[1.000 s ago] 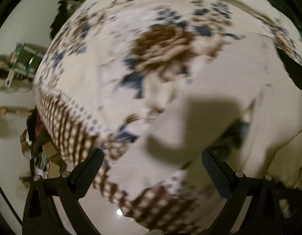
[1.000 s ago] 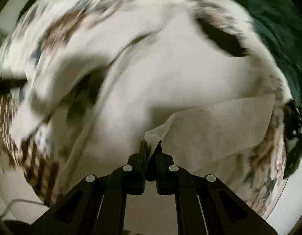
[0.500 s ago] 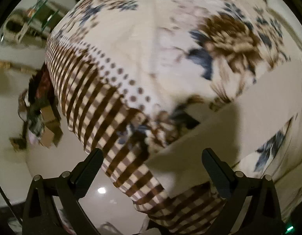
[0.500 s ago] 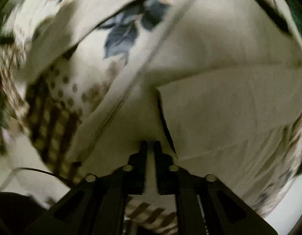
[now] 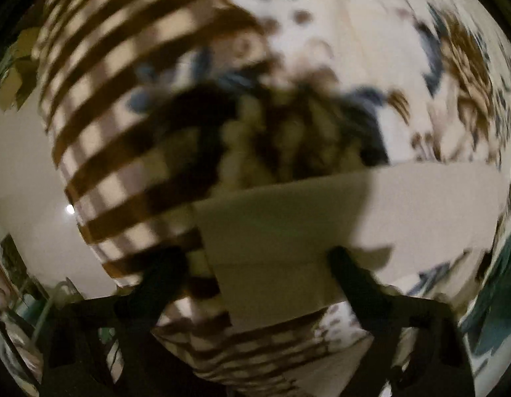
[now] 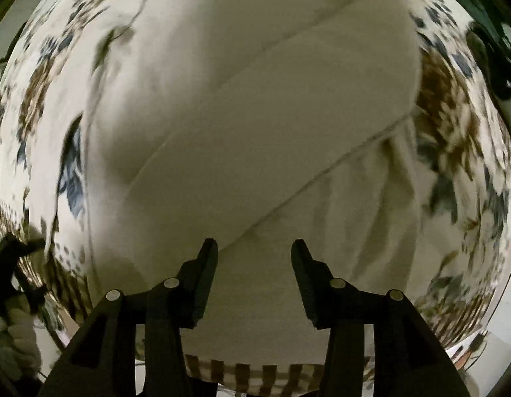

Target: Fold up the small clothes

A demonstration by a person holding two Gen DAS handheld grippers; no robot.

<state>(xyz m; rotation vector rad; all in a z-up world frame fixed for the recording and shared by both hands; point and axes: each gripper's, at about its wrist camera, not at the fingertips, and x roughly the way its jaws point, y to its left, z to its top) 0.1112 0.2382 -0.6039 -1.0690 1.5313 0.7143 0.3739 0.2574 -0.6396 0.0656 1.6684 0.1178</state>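
Cloth (image 6: 255, 139) is lying folded on the flowered bedspread (image 6: 454, 125), so the right gripper (image 6: 254, 251) is hanging released above it. Left gripper (image 5: 255, 264), blurred, is seemingly gaping wide over the cloth's near edge, readying another fold.

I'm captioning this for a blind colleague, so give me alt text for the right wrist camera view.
A plain cream cloth, folded with a diagonal edge across it, lies on a bedspread printed with brown and blue flowers. The right hand-held gripper is just above the cloth's near edge, its two black fingers apart and holding nothing. The picture is a little blurred.
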